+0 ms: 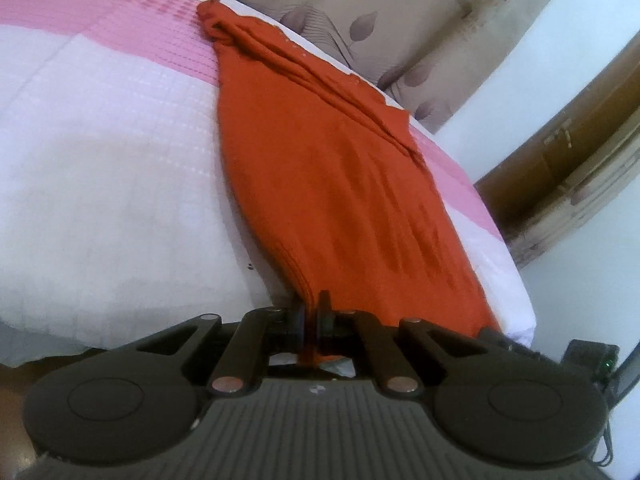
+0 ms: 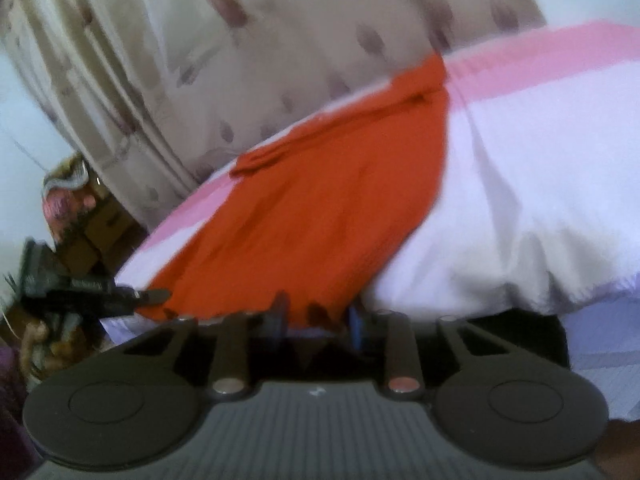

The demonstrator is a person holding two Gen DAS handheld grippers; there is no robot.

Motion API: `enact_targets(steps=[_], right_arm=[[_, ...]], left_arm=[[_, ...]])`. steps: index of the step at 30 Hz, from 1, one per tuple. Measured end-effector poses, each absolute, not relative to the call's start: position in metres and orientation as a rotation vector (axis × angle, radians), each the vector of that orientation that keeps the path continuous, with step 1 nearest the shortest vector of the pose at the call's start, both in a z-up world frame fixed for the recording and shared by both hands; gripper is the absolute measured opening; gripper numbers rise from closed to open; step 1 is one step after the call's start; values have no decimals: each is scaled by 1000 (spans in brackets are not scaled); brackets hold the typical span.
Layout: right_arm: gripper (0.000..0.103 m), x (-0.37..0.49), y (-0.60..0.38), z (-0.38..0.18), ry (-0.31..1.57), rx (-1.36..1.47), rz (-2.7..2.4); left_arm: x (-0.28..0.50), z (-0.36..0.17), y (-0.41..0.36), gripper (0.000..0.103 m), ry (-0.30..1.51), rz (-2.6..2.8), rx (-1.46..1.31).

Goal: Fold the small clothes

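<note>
Left wrist view shows the left gripper point(image 1: 312, 312) tilted down, clamped on the soft orange garment's point(image 1: 332, 168) hem; the blurred right gripper point(image 2: 316, 312) pinches its other corner.

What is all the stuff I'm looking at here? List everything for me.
orange garment: one, orange-red, spread along the bed to its near edge
bed cover: one, white with pink bands, under the garment
curtain: one, beige with leaf print, behind the bed
wooden furniture: one, brown, beside the bed
left gripper: one, black, jaws pinched on the garment's near edge
right gripper: one, black, garment edge between its jaws; blur hides whether they press it
</note>
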State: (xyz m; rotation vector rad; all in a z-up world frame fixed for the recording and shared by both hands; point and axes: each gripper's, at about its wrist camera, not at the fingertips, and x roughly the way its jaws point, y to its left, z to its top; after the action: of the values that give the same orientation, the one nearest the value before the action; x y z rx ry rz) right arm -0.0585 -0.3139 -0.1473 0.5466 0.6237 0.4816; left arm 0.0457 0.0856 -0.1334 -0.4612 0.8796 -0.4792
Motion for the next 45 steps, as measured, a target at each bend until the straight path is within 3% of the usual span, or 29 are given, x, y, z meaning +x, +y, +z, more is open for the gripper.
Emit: enact_targets(steps=[2, 3, 5, 8, 10, 11, 12, 14, 16, 30, 45], right_arm=[[30, -57, -323, -151, 624, 611, 500], [31, -54, -326, -153, 638, 646, 523], [41, -52, -331, -156, 633, 695, 531], [50, -48, -334, -156, 617, 756, 540], [50, -43, -333, -156, 624, 775, 529], [45, -40, -332, -157, 634, 775, 515], [41, -39, -332, -157, 638, 774, 499], [16, -37, -329, -158, 658, 743, 460], [10, -38, -328, -158, 649, 727, 459], [9, -32, -335, -133, 525, 842, 551], [9, -29, -339, -146, 552, 850, 509]], left_arm=[[48, -133, 87, 14, 876, -493, -466], [48, -134, 88, 25, 874, -506, -479], [49, -135, 90, 39, 866, -537, -514], [49, -132, 85, 42, 857, -539, -496], [48, -130, 80, 36, 847, -533, -459], [48, -129, 77, 15, 842, -513, -423], [48, -129, 73, 4, 846, -484, -391], [47, -131, 75, 4, 837, -471, -413], [44, -129, 74, 4, 814, -455, -398], [24, -71, 46, 4, 555, -402, -165], [28, -70, 35, 4, 577, -318, -68]])
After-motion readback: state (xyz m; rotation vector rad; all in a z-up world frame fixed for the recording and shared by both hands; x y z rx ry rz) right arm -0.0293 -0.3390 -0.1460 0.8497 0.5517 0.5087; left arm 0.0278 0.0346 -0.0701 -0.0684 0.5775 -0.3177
